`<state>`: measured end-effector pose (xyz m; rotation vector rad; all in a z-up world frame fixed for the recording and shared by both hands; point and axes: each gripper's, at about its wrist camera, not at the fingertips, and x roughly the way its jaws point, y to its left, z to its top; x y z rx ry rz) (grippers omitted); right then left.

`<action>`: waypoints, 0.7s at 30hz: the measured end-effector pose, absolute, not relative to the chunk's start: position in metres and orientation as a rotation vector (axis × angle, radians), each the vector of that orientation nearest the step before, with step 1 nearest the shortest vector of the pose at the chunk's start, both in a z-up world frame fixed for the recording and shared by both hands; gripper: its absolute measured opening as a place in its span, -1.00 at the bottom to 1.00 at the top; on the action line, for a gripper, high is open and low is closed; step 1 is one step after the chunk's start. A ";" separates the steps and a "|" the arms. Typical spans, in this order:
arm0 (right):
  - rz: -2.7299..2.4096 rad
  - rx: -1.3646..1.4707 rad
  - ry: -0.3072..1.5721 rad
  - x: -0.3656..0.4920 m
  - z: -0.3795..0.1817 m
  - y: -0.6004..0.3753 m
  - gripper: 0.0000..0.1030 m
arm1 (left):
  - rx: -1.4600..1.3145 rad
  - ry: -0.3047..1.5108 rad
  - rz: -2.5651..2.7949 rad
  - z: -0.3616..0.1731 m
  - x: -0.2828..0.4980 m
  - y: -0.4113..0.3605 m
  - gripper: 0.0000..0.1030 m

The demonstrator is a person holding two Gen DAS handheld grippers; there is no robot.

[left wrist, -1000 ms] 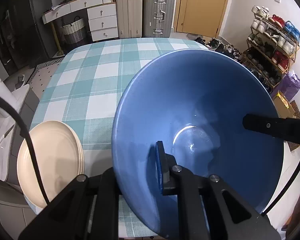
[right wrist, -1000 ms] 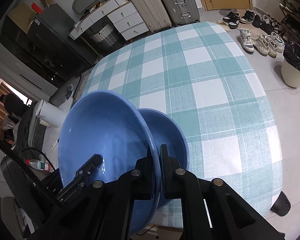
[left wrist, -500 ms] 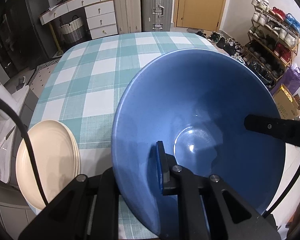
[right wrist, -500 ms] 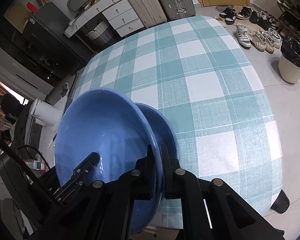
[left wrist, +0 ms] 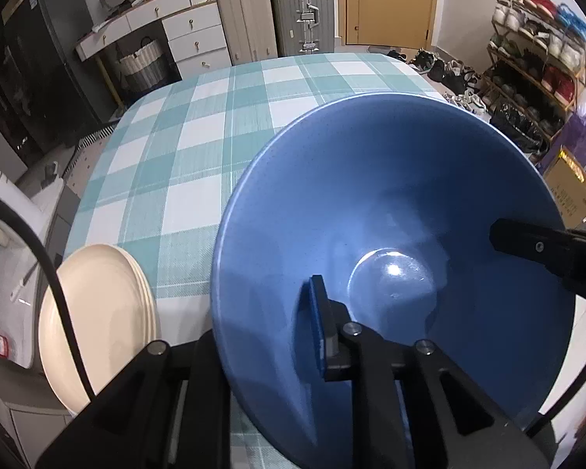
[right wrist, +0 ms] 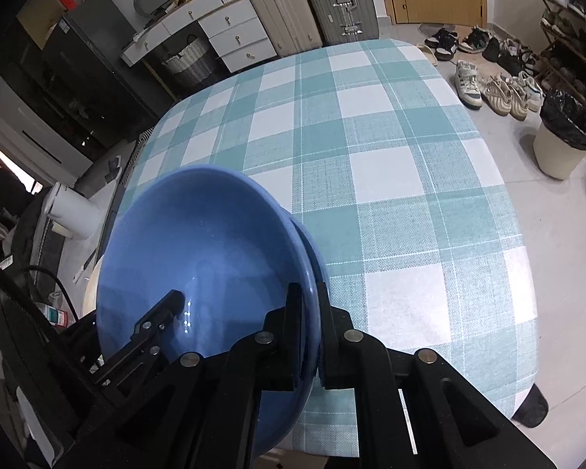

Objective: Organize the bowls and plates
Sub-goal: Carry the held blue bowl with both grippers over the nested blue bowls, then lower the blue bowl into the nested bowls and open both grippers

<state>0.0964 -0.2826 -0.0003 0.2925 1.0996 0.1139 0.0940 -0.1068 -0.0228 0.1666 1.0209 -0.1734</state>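
Note:
A large blue bowl (left wrist: 390, 195) is held tilted over the near edge of the checked table (left wrist: 199, 136). My left gripper (left wrist: 289, 312) has the bowl's near wall between its jaws, which are opening; one pad (left wrist: 317, 312) still lies on the inner wall and the other finger is hidden behind it. My right gripper (right wrist: 308, 301) clamps the opposite rim, its jaws easing slightly. The bowl (right wrist: 199, 242) sits nested in a second blue bowl (right wrist: 312, 250), of which only a rim edge shows. A stack of cream plates (left wrist: 97, 312) lies to the left.
The far and right parts of the table (right wrist: 390, 179) carry only the cloth. Off the table stand suitcases (left wrist: 273, 11), a drawer unit (left wrist: 183, 35), a shoe rack (left wrist: 535, 58), a waste bin (right wrist: 562, 144) and shoes (right wrist: 488, 86) on the floor.
The held bowl has sunk deeper into the lower bowl, whose rim now shows less in the right wrist view. The left gripper has moved slightly forward and down.

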 end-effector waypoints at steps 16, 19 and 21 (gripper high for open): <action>0.106 0.284 1.033 0.091 -0.002 -0.279 -0.83 | 0.247 1.021 -0.095 -0.016 0.094 -0.114 -0.62; 0.102 0.293 1.025 0.090 -0.002 -0.281 -0.83 | 0.289 1.005 -0.083 -0.012 0.094 -0.117 -0.62; 0.104 0.302 1.023 0.089 -0.003 -0.283 -0.83 | 0.275 1.024 -0.093 -0.014 0.096 -0.115 -0.62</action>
